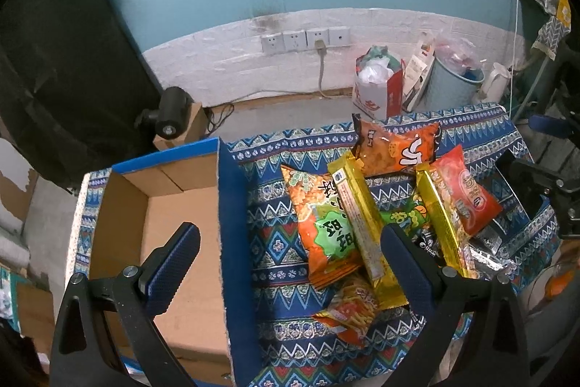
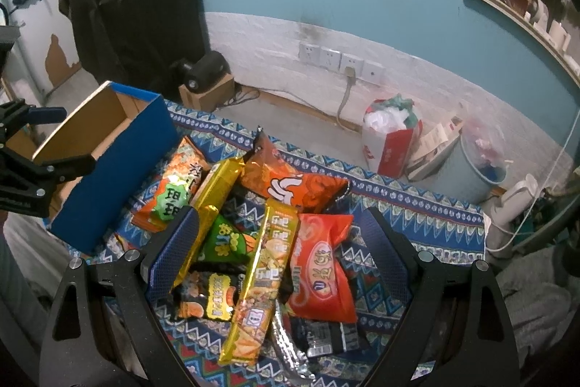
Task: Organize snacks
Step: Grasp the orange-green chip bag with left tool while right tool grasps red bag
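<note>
Both tongs, left [image 1: 290, 254] and right [image 2: 281, 243], gape wide and empty over the snacks [image 2: 261, 242]; next, probably grip one for the box [image 1: 174, 227].

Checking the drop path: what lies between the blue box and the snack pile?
Only bare patterned cloth separates blue box from snack pile, seen in the left wrist view.

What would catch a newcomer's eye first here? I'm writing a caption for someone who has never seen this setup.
First, the heap of bright foil snack packets piled on the blue patterned tablecloth, with a long gold wrapper lying on top. Next, the empty blue cardboard box at the cloth's left end. Both open claws, left and right, hover above them, holding nothing.
</note>
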Demonstrator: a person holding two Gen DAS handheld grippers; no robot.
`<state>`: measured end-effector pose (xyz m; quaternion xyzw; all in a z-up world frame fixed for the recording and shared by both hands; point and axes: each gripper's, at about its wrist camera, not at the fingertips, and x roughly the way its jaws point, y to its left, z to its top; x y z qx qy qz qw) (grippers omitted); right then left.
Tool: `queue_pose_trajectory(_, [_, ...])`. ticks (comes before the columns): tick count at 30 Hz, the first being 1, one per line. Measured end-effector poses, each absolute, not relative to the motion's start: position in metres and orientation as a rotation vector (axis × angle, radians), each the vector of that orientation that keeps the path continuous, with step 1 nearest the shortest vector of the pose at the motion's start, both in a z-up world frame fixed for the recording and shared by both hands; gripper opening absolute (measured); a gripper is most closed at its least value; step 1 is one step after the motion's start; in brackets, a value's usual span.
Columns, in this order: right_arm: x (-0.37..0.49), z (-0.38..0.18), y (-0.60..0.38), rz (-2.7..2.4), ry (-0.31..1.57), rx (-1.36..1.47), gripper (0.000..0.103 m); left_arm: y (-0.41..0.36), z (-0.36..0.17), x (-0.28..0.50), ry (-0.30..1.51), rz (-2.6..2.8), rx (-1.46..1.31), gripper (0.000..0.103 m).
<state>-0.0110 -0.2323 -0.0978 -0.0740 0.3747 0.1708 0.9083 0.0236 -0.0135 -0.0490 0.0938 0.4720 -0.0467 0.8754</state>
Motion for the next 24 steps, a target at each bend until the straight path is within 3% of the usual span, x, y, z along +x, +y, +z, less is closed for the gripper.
queue_pose_trajectory(5, [0.001, -0.113, -0.241, 0.326, 0.856, -0.147, 0.089, -0.010, -0.068, 0.038, 1.067, -0.152, 0.099, 0.101])
queue_pose_trajectory(24, [0.054, -0.209, -0.279, 0.239, 1.096, -0.142, 0.089, -0.033, -0.156, 0.093, 1.254, -0.088, 0.192, 0.101])
